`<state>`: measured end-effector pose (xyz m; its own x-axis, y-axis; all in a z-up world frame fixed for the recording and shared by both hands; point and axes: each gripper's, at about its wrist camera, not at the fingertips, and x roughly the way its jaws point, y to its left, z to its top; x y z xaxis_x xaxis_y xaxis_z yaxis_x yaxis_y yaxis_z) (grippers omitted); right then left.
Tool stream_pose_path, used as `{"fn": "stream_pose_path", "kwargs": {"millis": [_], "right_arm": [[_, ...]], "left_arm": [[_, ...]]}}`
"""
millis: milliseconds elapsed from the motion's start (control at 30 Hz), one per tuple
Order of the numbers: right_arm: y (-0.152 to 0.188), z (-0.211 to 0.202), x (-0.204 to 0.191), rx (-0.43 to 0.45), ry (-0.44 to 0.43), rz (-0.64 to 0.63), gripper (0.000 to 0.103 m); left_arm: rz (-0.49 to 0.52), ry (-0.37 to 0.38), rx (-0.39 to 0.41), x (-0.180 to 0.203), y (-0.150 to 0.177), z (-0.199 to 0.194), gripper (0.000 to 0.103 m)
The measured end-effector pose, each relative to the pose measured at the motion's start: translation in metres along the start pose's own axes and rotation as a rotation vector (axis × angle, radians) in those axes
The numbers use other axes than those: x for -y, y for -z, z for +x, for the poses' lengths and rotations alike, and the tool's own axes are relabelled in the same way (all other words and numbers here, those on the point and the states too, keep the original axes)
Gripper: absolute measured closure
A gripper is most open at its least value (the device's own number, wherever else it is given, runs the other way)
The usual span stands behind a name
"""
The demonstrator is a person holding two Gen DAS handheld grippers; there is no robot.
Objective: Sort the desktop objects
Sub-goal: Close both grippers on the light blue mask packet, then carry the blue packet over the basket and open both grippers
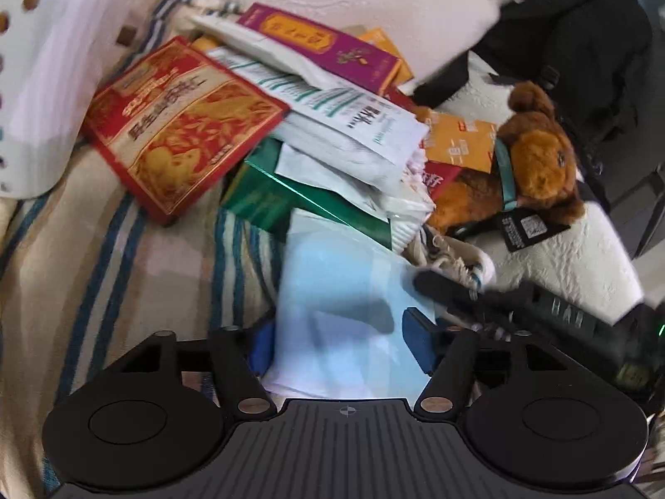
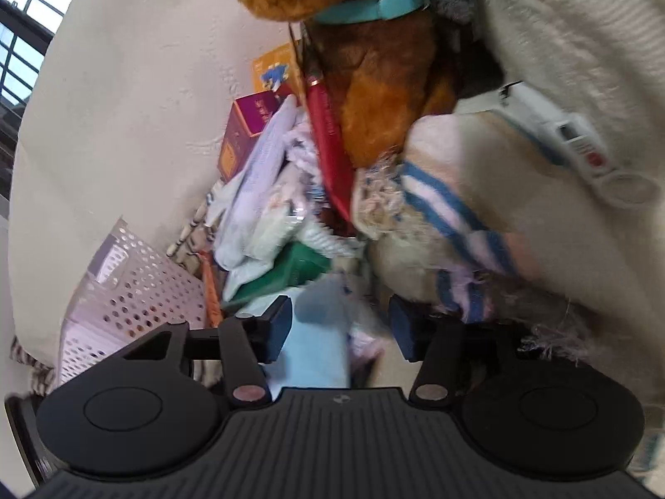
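Cream cloth with blue stripes (image 1: 124, 274) covered the surface in the left wrist view, with a white textured bedspread (image 1: 561, 258) to the right and a white perforated plastic basket (image 1: 37, 83) at the upper left. On the striped cloth lay a heap of packets: a red and gold flat box with printed characters (image 1: 178, 124), a magenta carton with a gold label (image 1: 328, 48), white sachets with green print (image 1: 353, 124), a green box (image 1: 270, 199) and orange packets (image 1: 461, 141). A brown plush bear with a teal collar (image 1: 536, 158) lay on the bedspread just right of the heap, a black tag by its neck, and a black bag (image 1: 582, 41) sat behind it. The left hand-held gripper (image 1: 341, 345) had its blue pads spread on either side of a pale blue and white flat packet (image 1: 341, 299) at the near end of the heap; whether the pads pressed on the packet I could not tell. The other hand-held gripper's black finger reached in from the right beside that packet. In the right wrist view the plush bear (image 2: 374, 83) filled the top, a red pen-like stick (image 2: 332, 145) leaning against it, the heap and basket (image 2: 137, 291) to the left. A white remote-like device (image 2: 577, 145) lay on the bedspread at right. The right hand-held gripper (image 2: 341, 328) stood spread, the pale blue packet (image 2: 316, 353) between its pads, untouched on the right side.
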<state>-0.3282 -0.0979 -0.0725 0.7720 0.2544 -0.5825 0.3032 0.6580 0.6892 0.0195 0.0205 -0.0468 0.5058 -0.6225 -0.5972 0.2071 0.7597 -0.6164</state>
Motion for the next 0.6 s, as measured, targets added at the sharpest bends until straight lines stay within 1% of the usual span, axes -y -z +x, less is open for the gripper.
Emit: {"fn": "stream_pose_path", "kwargs": {"millis": [33, 67, 100, 133, 167, 200, 267, 300, 367, 400, 500, 533, 600], "right_arm": [[0.002, 0.0, -0.004, -0.001, -0.013, -0.008, 0.053], [0.006, 0.001, -0.009, -0.024, -0.045, -0.026, 0.074], [0.012, 0.001, -0.012, -0.032, -0.061, -0.034, 0.075], [0.019, -0.002, -0.016, 0.004, -0.037, -0.06, 0.075], [0.024, -0.004, -0.018, 0.026, -0.023, -0.084, 0.078], [0.028, -0.007, -0.016, 0.046, -0.025, -0.079, 0.079], [0.03, -0.013, -0.01, 0.071, -0.063, -0.043, 0.082], [0.035, -0.019, -0.009, 0.09, -0.079, -0.045, 0.083], [0.041, -0.029, -0.013, 0.131, -0.093, -0.085, 0.086], [0.043, -0.035, -0.015, 0.146, -0.102, -0.109, 0.087], [0.054, -0.048, -0.022, 0.18, -0.129, -0.149, 0.089], [0.057, -0.049, -0.027, 0.188, -0.145, -0.142, 0.089], [0.051, -0.047, -0.031, 0.181, -0.165, -0.121, 0.089]], "left_arm": [[0.039, -0.029, 0.013, 0.006, 0.003, -0.001, 0.033], [0.077, -0.061, 0.031, 0.011, 0.005, -0.003, 0.041], [0.107, -0.088, 0.043, 0.014, 0.007, -0.005, 0.058], [0.118, -0.102, 0.053, 0.015, 0.008, -0.007, 0.065], [0.112, -0.111, 0.062, 0.014, 0.007, -0.009, 0.075], [0.1, -0.107, 0.07, 0.012, 0.006, -0.013, 0.081], [0.081, -0.103, 0.091, 0.008, 0.003, -0.019, 0.088], [0.086, -0.107, 0.108, 0.01, 0.003, -0.022, 0.09], [0.113, -0.124, 0.139, 0.015, 0.005, -0.026, 0.094], [0.131, -0.138, 0.158, 0.019, 0.007, -0.028, 0.098], [0.194, -0.148, 0.226, 0.032, 0.011, -0.04, 0.099], [0.201, -0.144, 0.236, 0.032, 0.012, -0.043, 0.099], [0.185, -0.135, 0.23, 0.03, 0.011, -0.044, 0.099]]}}
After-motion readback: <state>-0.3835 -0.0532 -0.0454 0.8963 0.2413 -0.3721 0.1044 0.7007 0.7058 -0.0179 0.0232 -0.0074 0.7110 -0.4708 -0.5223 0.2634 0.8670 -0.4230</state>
